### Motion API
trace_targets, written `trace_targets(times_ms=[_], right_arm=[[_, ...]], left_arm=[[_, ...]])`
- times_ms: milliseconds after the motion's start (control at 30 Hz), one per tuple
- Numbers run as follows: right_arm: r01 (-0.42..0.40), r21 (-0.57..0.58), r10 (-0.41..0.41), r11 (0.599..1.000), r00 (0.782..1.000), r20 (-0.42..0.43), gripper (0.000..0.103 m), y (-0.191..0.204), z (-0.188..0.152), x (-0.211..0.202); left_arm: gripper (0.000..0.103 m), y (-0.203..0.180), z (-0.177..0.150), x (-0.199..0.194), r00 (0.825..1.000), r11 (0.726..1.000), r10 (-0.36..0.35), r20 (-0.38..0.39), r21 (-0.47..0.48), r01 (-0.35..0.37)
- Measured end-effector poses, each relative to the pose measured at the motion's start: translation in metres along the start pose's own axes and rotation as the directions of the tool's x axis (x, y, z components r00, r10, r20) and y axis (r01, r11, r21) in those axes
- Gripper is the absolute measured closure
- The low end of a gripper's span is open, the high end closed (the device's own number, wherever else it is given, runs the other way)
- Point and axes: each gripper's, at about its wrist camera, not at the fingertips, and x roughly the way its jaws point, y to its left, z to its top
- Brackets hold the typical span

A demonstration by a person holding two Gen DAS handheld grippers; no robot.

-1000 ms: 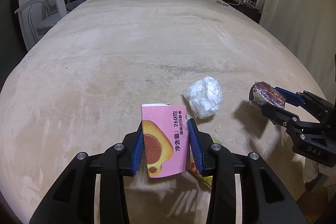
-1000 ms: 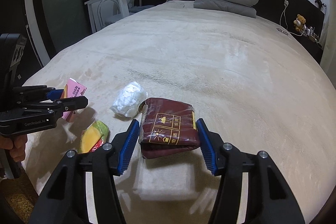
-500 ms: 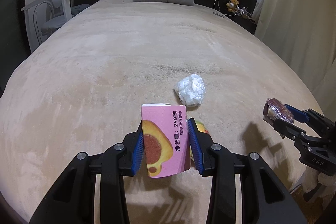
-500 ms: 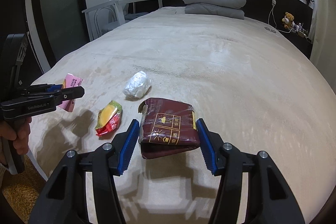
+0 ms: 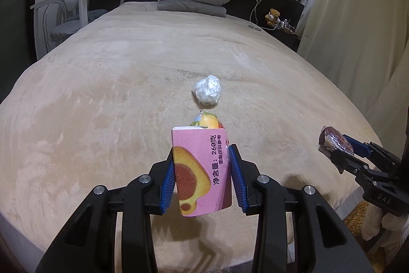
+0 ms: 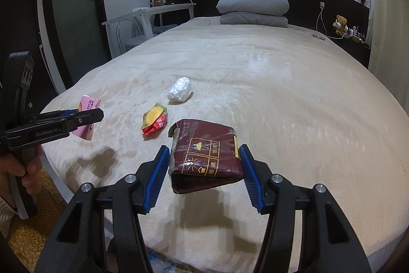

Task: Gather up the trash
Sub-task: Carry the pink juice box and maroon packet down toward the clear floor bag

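Note:
My left gripper (image 5: pixel 202 157) is shut on a pink snack box (image 5: pixel 202 170) and holds it above the near edge of the bed; the box (image 6: pixel 85 119) also shows at the left in the right wrist view. A dark red packet (image 6: pixel 204 155) sits clamped in my right gripper (image 6: pixel 204 152), which appears at the right (image 5: pixel 337 147) in the left wrist view. On the beige bedspread lie a crumpled white wad (image 5: pixel 207 93) (image 6: pixel 179 93) and a yellow and red wrapper (image 6: pixel 154 119), partly hidden behind the pink box (image 5: pixel 205 120).
The bed (image 5: pixel 127 83) fills both views, with a folded grey duvet (image 5: pixel 193 0) at its head. A white desk and chair (image 6: pixel 139 27) stand to the left, a curtain (image 5: pixel 358 17) to the right. A hand (image 6: pixel 23 165) grips the left tool. A yellow rug (image 6: pixel 30 234) lies below.
Both grippers have drawn back from the bed's middle towards its near edge, each keeping its item. The white wad and the wrapper now lie farther off.

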Motion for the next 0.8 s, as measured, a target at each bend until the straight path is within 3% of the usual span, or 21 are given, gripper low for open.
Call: trace_targets(times_ms=[500, 800], right_arm=[[-0.020, -0.012, 0.020, 1.000, 1.000, 0.021, 0.047, 0.032, -0.055, -0.060], [-0.031, -0.020, 0.032, 0.999, 0.999, 0.010, 0.047, 0.045, -0.078, -0.077]], left_arm=[[0.065, -0.027, -0.064, -0.042, 0.999, 0.999, -0.050, -0.002, 0.006, 0.050], [0.065, -0.045, -0.091, -0.051, 0.996, 0.996, -0.084, -0.021, 0.037, 0.085]])
